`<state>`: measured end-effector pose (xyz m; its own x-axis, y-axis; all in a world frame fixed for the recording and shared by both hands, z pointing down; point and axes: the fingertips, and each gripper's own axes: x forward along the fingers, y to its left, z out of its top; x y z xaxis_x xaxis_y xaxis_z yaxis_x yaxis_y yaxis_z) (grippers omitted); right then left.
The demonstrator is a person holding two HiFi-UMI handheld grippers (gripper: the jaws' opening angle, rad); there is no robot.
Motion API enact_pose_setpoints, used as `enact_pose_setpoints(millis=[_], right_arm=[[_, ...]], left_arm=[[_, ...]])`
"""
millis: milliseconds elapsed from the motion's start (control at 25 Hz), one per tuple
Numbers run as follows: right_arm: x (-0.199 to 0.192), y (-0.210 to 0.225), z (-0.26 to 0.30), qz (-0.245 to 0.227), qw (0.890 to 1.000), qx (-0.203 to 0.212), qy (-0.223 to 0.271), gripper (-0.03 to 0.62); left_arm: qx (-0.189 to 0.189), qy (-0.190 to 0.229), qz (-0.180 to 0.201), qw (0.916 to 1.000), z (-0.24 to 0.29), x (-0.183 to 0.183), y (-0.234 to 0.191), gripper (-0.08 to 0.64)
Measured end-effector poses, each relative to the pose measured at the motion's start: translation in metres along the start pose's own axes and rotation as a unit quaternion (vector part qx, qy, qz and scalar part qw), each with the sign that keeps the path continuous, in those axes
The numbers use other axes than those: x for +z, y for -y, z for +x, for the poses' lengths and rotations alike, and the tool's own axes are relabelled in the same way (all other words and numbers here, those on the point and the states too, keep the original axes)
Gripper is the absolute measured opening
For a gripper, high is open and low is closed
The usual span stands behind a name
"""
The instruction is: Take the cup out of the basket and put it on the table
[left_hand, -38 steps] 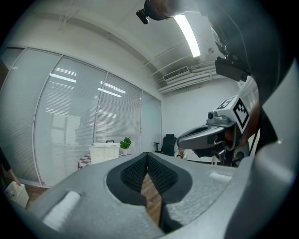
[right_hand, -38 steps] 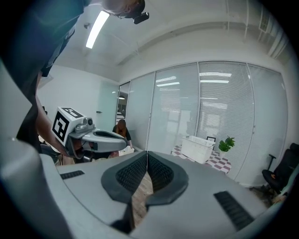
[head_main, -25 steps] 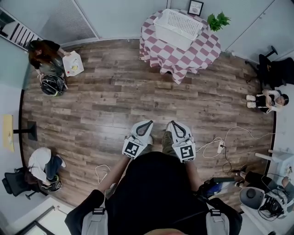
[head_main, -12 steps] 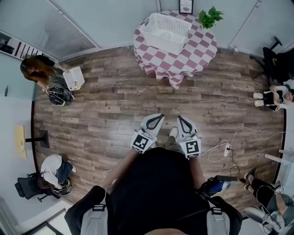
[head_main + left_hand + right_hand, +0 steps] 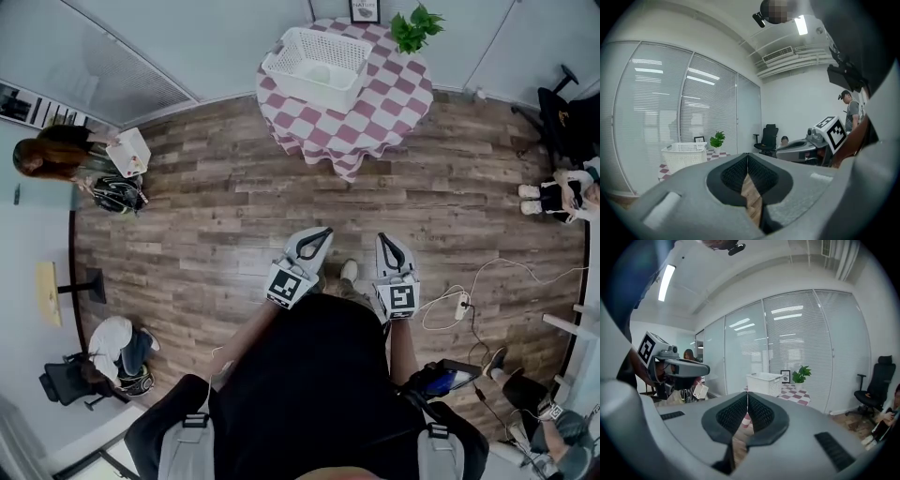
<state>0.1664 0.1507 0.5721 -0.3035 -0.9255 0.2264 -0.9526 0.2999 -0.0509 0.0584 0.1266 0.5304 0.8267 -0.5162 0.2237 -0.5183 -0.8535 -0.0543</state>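
Left hand-held gripper (image 5: pixel 320 233) & right hand-held gripper (image 5: pixel 390 240): both fully closed, tips meeting, nothing in either. Held out in front of the person's body, over brown wood-plank floor (image 5: pixel 216 206). Well apart from the target.

Risks (est.):
- Jaws need opening before the reach. Going in closed would only knock the cup or shove the basket.
- White plastic lattice basket (image 5: pixel 309 91) sits toward the left edge of the round surface w/ red-and-white chequered cloth (image 5: pixel 384 103). A push on its wall could slide it on the cloth, poss. off the rim.
- White cable w/ plug (image 5: pixel 457 302) on the floor just right of the person: snag/trip hazard.

Containers: basket upright, top open. The cup (image 5: pixel 321 72) prob. the pale rounded shape inside, too small to confirm; not yet out. Green potted plant (image 5: pixel 412 28) & small dark picture frame (image 5: pixel 364 9) stand on the same surface, on the far side from the person.
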Motion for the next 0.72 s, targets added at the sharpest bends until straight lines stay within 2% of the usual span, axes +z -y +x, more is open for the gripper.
enact_pose_setpoints(millis=[120,400,560,720], right_arm=[[-0.010,0.018,0.007,0.003,1.000,-0.005,-0.021,0.009],[-0.010,0.038,0.042,-0.006,1.000,-0.011,-0.024,0.009],[0.011,0.044,0.074,-0.015,0.999,-0.008,-0.027,0.009],[0.035,0.057,0.116,-0.028,0.999,0.001,-0.035,0.009]], left_arm=[[-0.002,-0.007,-0.001,1.0000,0.014,-0.003,-0.008,0.006],[0.011,-0.008,-0.030,0.9995,0.043,-0.022,-0.051,0.006],[0.001,-0.011,-0.031,0.9995,0.068,-0.022,-0.087,0.006],[-0.003,0.016,-0.028,0.9995,0.102,0.000,-0.128,0.006]])
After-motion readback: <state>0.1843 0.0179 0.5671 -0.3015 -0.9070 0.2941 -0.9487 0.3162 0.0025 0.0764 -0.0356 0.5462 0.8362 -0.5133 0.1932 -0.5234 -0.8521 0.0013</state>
